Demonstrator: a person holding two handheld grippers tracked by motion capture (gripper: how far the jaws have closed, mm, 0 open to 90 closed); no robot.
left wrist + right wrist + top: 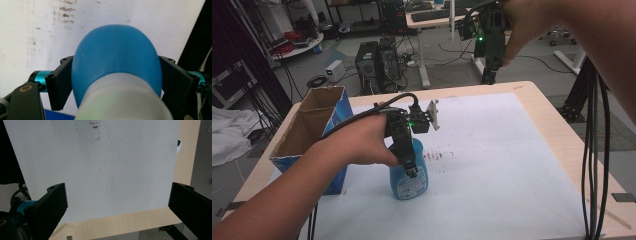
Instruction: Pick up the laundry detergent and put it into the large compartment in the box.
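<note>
Jaws, left: left gripper (411,169) comes down from above, its black jaws clamped on either flank of the rounded blue plastic bottle (409,180), high near the pale neck, likely for a steady lift.
Jaws, right: right gripper (117,202) is spread wide with nothing between, held high over the far table edge, out of the way.
Bottle: upright on the white table mat (512,165), just beside the open blue cardboard box (312,135), probably its destination.

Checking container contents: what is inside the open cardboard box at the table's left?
The cardboard box shows bare brown inner walls near its opening; its bottom is hidden by the near wall and the person's forearm.
</note>
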